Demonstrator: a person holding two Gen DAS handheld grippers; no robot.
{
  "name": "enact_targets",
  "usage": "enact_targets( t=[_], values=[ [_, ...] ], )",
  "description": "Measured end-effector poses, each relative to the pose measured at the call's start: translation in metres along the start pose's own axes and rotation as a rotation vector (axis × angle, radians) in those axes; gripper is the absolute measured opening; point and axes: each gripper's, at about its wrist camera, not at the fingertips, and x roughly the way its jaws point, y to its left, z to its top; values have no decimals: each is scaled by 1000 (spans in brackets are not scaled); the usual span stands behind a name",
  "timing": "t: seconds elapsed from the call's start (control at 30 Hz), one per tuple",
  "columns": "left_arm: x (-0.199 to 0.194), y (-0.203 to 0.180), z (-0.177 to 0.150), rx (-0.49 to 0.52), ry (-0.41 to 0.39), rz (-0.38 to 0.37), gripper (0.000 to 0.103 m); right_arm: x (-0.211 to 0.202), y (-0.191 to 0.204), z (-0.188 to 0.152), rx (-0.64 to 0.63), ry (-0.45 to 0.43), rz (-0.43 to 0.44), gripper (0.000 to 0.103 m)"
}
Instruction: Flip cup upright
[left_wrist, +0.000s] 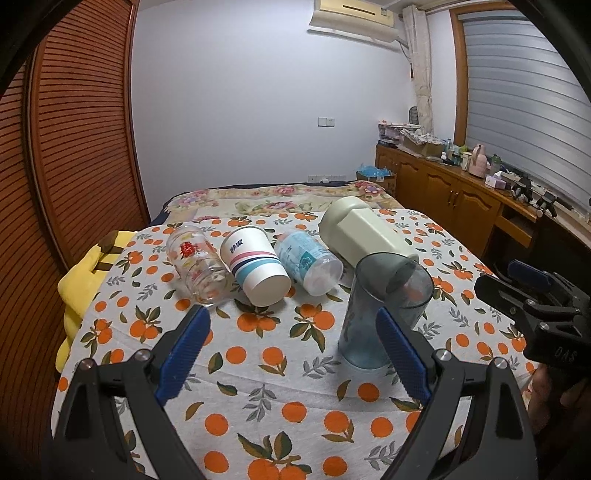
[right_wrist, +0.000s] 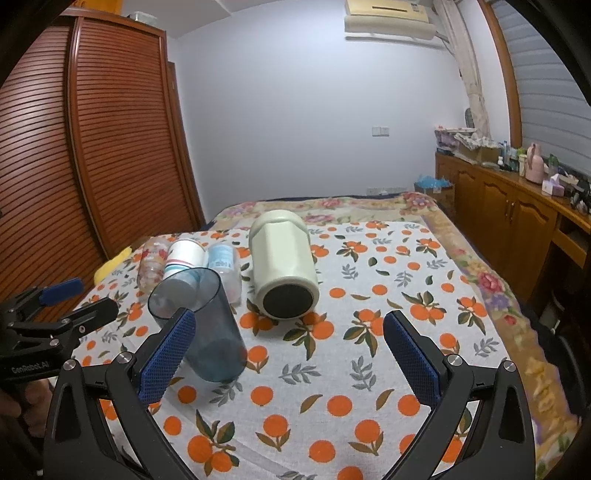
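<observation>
A translucent blue-grey cup stands upright on the orange-print cloth, mouth up; it also shows in the right wrist view. Behind it several cups lie on their sides: a clear glass with red print, a striped paper cup, a light-blue plastic cup and a large cream mug, whose dark base faces the right wrist view. My left gripper is open and empty, its right finger beside the blue cup. My right gripper is open and empty, in front of the cream mug.
The cloth covers a bed with a floral blanket. A yellow cushion lies at the left edge. A slatted wooden wardrobe stands left, and a wooden sideboard with clutter stands right.
</observation>
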Motion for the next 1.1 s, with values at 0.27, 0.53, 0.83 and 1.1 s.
enact_targets(
  t=[0.27,0.53,0.83,1.1],
  values=[
    [-3,1,2,-2,-10,-2,92,0,0,0,1,0,0,103],
    [-5,1,3,-4,-15,-1,92,0,-1,0,0,-2,-2,103],
    [-7,1,4,-4,-19,2,92,-1,-1,0,0,-4,-3,103],
    [-9,0,5,-3,-27,4,92,-1,-2,0,0,-6,-3,103]
  ],
)
